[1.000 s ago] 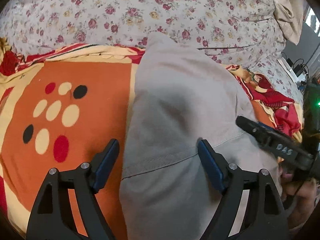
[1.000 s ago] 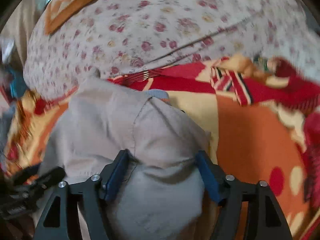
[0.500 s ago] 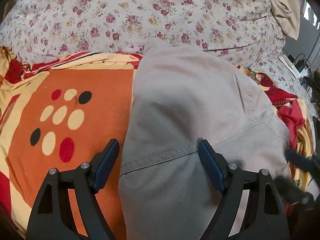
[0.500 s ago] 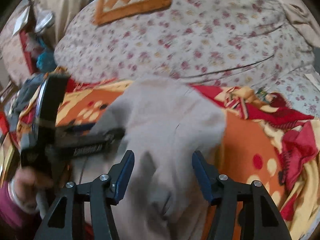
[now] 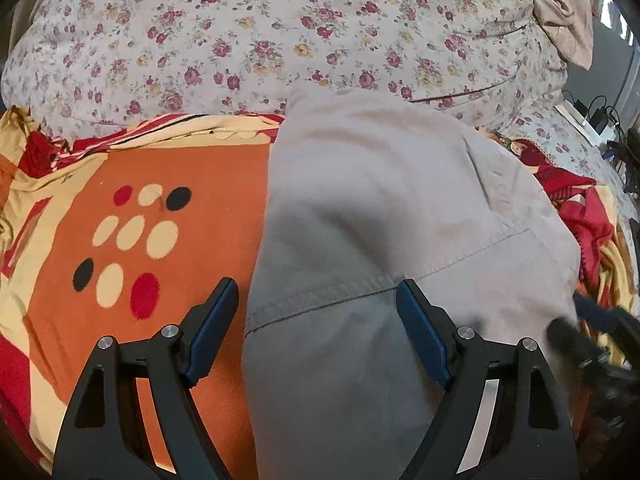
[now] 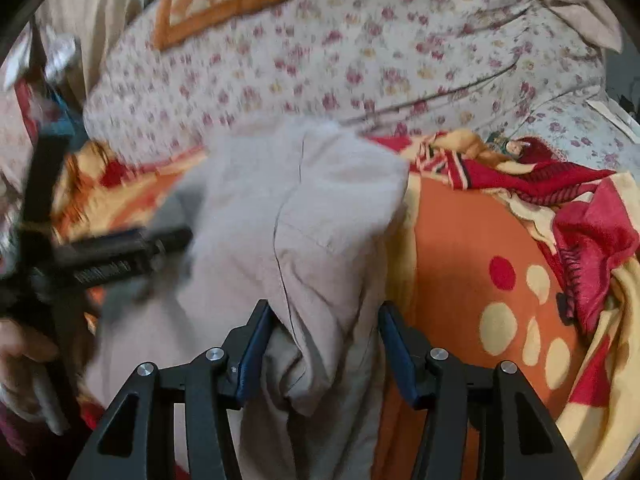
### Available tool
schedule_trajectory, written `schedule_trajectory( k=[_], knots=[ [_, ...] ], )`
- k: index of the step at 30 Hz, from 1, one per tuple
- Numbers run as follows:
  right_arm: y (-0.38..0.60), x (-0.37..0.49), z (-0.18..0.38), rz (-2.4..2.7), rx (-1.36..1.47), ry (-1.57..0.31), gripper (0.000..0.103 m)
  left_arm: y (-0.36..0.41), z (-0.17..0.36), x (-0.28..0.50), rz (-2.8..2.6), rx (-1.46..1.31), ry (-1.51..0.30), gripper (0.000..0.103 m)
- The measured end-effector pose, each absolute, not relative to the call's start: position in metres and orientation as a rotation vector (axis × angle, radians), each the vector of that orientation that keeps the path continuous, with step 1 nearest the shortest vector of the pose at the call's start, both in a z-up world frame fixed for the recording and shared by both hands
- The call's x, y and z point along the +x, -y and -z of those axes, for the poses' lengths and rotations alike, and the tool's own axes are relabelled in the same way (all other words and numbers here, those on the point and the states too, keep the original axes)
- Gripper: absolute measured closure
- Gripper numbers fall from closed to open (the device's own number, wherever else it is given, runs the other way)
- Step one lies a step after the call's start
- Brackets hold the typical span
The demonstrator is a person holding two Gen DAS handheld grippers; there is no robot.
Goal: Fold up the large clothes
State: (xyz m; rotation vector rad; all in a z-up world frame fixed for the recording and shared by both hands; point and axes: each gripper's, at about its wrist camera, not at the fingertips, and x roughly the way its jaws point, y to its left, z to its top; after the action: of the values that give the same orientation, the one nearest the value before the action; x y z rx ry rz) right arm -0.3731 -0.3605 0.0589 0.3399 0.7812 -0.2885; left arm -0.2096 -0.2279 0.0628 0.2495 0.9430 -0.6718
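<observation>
Both grippers, left (image 5: 316, 316) and right (image 6: 324, 340), spread wide over smooth grey trousers (image 5: 380, 208) (stitched seams).

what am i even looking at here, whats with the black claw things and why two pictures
The black claws are hand-held grippers, one in each of a person's hands, each carrying a wide-angle camera that looks along its two blue-padded fingers. One picture comes from the left gripper, the other from the right gripper. Both are open and hold nothing. Beneath them a grey garment lies on an orange blanket with dots, spread over a bed with a flowered quilt. A fold of the garment bunches up between the right gripper's fingers, unpinched. Each view catches the other gripper, blurred, at its edge.
</observation>
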Motion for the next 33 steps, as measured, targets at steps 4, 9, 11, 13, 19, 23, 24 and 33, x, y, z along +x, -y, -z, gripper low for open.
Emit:
schedule_trajectory(
  k=[4, 9, 11, 13, 19, 23, 24, 33],
  knots=[
    [0.355, -0.387, -0.079, 0.38, 0.285, -0.635, 0.025, 0.225, -0.068, -0.218, 0.644, 0.261, -0.928, 0.022],
    [0.342, -0.382, -0.083, 0.406, 0.215, -0.614, 0.025, 0.215, -0.081, -0.238, 0.622, 0.28, -0.891, 0.022],
    [0.34, -0.376, -0.08, 0.399, 0.212, -0.636, 0.024, 0.208, -0.086, -0.246, 0.604, 0.282, -0.865, 0.022],
    [0.339, -0.376, -0.078, 0.392, 0.214, -0.641, 0.024, 0.201, -0.087, -0.252, 0.586, 0.271, -0.853, 0.022],
    [0.33, -0.374, -0.077, 0.406, 0.175, -0.622, 0.013, 0.196, -0.084, -0.251, 0.567, 0.248, -0.818, 0.022],
    [0.331, -0.373, -0.075, 0.406, 0.185, -0.629, 0.013, 0.194, -0.084, -0.248, 0.56, 0.245, -0.792, 0.022],
    [0.331, -0.372, -0.074, 0.406, 0.188, -0.633, 0.013, 0.193, -0.084, -0.248, 0.561, 0.238, -0.792, 0.022],
    [0.334, -0.369, -0.071, 0.403, 0.206, -0.637, 0.013, 0.191, -0.082, -0.244, 0.55, 0.218, -0.804, 0.022]
  ],
)
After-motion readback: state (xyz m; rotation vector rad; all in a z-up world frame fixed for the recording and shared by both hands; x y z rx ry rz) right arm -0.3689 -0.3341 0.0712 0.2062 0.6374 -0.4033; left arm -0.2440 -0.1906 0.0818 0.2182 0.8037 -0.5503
